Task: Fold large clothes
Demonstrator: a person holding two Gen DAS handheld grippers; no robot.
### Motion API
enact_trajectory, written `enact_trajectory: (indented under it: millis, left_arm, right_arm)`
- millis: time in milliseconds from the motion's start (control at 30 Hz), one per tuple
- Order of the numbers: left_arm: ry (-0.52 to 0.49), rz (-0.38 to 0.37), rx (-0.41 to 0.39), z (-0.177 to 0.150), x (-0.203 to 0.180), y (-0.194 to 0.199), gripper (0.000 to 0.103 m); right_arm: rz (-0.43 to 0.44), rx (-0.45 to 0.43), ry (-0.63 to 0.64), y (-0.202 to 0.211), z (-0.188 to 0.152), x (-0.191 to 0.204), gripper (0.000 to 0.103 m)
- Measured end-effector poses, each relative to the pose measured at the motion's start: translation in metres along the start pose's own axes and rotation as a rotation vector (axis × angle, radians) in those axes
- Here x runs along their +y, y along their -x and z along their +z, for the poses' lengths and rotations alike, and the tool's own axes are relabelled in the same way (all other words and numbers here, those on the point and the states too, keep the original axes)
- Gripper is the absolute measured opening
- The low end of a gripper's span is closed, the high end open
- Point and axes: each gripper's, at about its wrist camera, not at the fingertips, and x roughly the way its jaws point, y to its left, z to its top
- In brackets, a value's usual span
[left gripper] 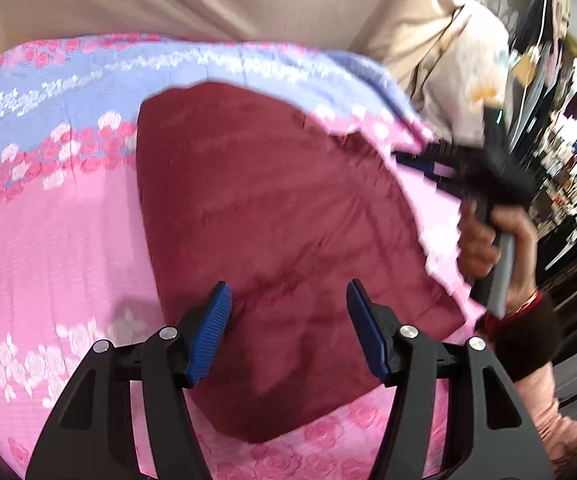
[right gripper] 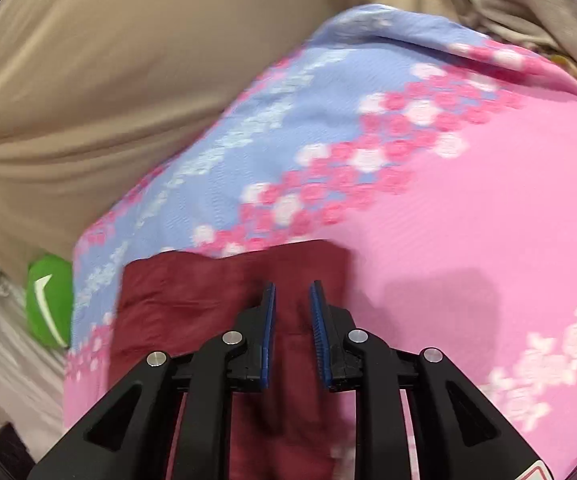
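The dark red cloth lies spread on the pink flowery blanket, w/ its near edge toward the left claw and its far side by the right claw. It looks mostly flat, w/ a few soft bumps near the middle. In the right wrist view the red cloth looks like a neat block w/ a straight top edge, so I think one fold is done already.

Left claw is wide open, nothing in it, and it hangs just over the near part of the cloth. Right claw is narrow, w/ a small gap between the blue pads. It is right over the cloth, but I can't tell if it pinches any. From the left view it is too blurry to help.

To do this step well: grab the cloth at two corners of the same edge, not the middle. Pinch only the red cloth, not the blanket under it, bc both are soft and could come up together. Lift both sides evenly, carry the edge over to meet the other edge, then lay it down slow so no bumps get stuck inside.

Beyond the blanket is a tan sheet. A green thing sits off to the side, away from the work.
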Motion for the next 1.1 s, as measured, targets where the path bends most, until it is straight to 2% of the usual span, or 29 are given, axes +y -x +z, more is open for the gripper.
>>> enact_trajectory:
  millis: [100,167,200,267,333,400,500,567,633,667,700,767,833,933,1033,1100]
  left_arm:
    - [-0.015,-0.017,-0.028,0.025,-0.008,-0.006,0.059]
    - [-0.024,-0.016,-0.035,0.037,-0.013,-0.016,0.059]
    - [-0.028,-0.017,-0.03,0.041,-0.014,-0.021,0.059]
    - [-0.033,-0.028,0.006,0.048,-0.017,-0.041,0.059]
    - [-0.041,-0.006,0.033,0.049,-0.021,-0.059,0.059]
    - [-0.079,0.05,0.028,0.046,-0.028,-0.07,0.065]
    - [-0.099,0.085,0.025,0.042,-0.033,-0.081,0.071]
    - [-0.125,0.12,0.028,0.039,-0.037,-0.089,0.073]
    - [-0.142,0.131,0.035,0.035,-0.039,-0.097,0.075]
    - [-0.147,0.134,0.036,0.034,-0.039,-0.098,0.075]
    - [-0.158,0.146,0.036,0.032,-0.04,-0.099,0.075]
    - [-0.164,0.153,0.032,0.03,-0.039,-0.098,0.075]
    - [-0.165,0.158,0.028,0.03,-0.039,-0.097,0.075]
    - [-0.165,0.168,0.027,0.031,-0.041,-0.095,0.075]
    - [-0.157,0.172,0.032,0.032,-0.041,-0.09,0.075]
    - [-0.154,0.174,0.033,0.031,-0.041,-0.083,0.075]
  right_arm:
    - [-0.061,0.115,0.033,-0.03,0.002,-0.008,0.02]
    - [-0.016,0.182,0.039,-0.051,-0.001,-0.006,0.016]
    - [0.003,0.198,0.04,-0.058,-0.002,-0.004,0.009]
    - [0.042,0.187,0.074,-0.062,0.0,0.01,0.005]
    - [0.106,0.163,0.125,-0.059,0.003,0.03,0.004]
    - [0.077,0.16,0.181,-0.065,0.003,0.046,0.004]
    - [0.026,0.253,0.197,-0.097,-0.005,0.04,0.002]
    - [0.048,0.267,0.172,-0.107,-0.007,0.032,0.0]
    - [0.028,0.264,0.155,-0.098,-0.003,0.029,0.0]
    - [-0.004,0.239,0.153,-0.087,-0.001,0.029,0.004]
    - [-0.037,0.184,0.163,-0.066,0.0,0.031,0.012]
    - [-0.059,0.093,0.193,-0.029,-0.004,0.033,0.013]
    - [-0.02,0.032,0.247,0.013,-0.021,0.046,0.013]
    - [-0.012,0.039,0.308,0.039,-0.05,0.065,0.011]
    - [-0.09,0.086,0.338,0.04,-0.085,0.064,0.011]
    - [-0.099,0.121,0.331,0.032,-0.101,0.058,0.012]
